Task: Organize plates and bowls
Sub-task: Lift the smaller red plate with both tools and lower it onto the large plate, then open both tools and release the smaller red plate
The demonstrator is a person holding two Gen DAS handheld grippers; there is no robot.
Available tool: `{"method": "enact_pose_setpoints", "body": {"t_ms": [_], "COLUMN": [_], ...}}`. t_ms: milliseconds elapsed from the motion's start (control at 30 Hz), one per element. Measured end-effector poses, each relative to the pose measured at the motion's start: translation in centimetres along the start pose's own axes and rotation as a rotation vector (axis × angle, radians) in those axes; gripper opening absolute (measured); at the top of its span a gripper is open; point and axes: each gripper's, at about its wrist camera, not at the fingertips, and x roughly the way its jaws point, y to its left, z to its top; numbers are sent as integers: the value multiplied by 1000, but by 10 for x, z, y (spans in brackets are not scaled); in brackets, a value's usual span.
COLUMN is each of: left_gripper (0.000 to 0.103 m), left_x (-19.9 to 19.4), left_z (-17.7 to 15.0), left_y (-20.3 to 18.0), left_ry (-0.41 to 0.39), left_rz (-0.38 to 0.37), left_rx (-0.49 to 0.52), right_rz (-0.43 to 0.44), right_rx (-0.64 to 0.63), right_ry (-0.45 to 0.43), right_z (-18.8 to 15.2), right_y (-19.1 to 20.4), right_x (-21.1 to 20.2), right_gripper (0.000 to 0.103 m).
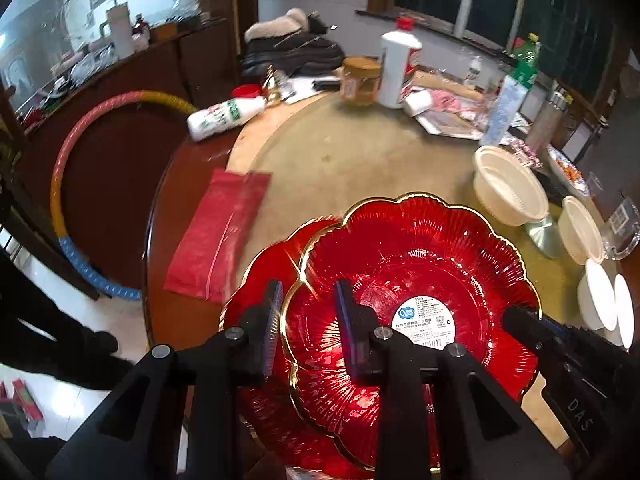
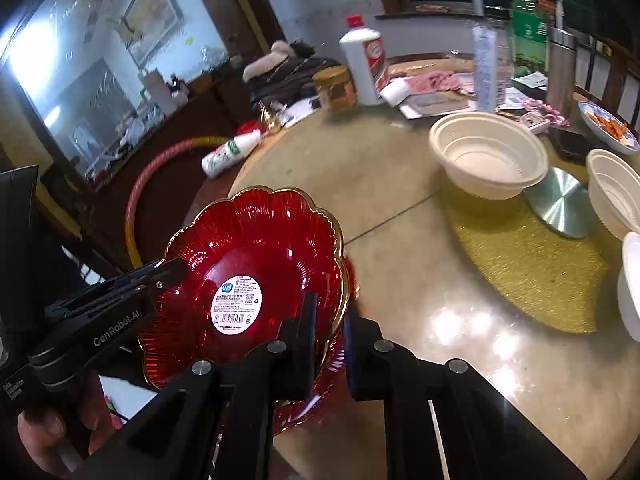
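Note:
A red, flower-shaped plate with a gold rim and a white label (image 1: pixel 408 280) (image 2: pixel 248 264) lies over a second red plate (image 1: pixel 256 280) (image 2: pixel 338 360), which is offset to one side. My left gripper (image 1: pixel 309 292) is shut on the upper plate's near-left rim. It shows at the left in the right wrist view (image 2: pixel 176 268). My right gripper (image 2: pixel 330 304) is shut on the opposite rim and enters the left wrist view from the right (image 1: pixel 516 318). Whether it also clamps the lower plate I cannot tell. White bowls stand to the right (image 1: pixel 508 188) (image 2: pixel 488 156), two more nearer the edge (image 2: pixel 616 196) (image 2: pixel 632 284).
The round table (image 2: pixel 380 168) carries a red bag (image 1: pixel 220 232), a lying white bottle (image 1: pixel 224 114), a jar (image 1: pixel 360 80), a tall white bottle (image 1: pixel 398 68), a silver disc (image 2: pixel 560 204) on a gold mat (image 2: pixel 520 264), and a dish of food (image 2: pixel 608 124). A hoop (image 1: pixel 80 184) leans left.

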Motion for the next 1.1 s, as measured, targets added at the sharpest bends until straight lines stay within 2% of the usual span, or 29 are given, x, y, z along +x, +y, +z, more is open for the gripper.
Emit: {"method": "enact_pose_setpoints", "body": {"t_ms": [167, 433, 467, 500, 733, 800, 867, 1000, 1033, 1100], "left_gripper": [24, 24, 24, 24, 24, 25, 35, 39, 45, 49], "left_x": [13, 28, 28, 29, 14, 9, 7, 1, 0, -1], "left_z": [-12, -20, -21, -22, -21, -18, -17, -18, -19, -19], "left_y": [12, 15, 15, 14, 10, 9, 8, 6, 6, 5], "left_ry": [40, 53, 53, 53, -8, -36, -44, -57, -64, -73], "left_rz": [-1, 27, 29, 32, 39, 57, 68, 85, 98, 113], "left_rx": [-20, -15, -12, -9, 11, 20, 29, 43, 46, 47], "right_rz": [-22, -62, -65, -77, -113, -132, -123, -134, -137, -117], "right_rx": [-21, -63, -68, -74, -97, -112, -122, -144, -143, -133], "right_ry": [46, 75, 81, 90, 78, 61, 55, 25, 9, -34], "right_z": [-9, -12, -13, -14, -14, -13, -13, -14, -14, -14], "right_y": [9, 18, 20, 21, 21, 21, 23, 25, 25, 23], "right_x": [16, 30, 33, 37, 39, 35, 31, 19, 14, 0], "right_gripper": [11, 12, 14, 11, 16, 26, 40, 49, 56, 58]}}
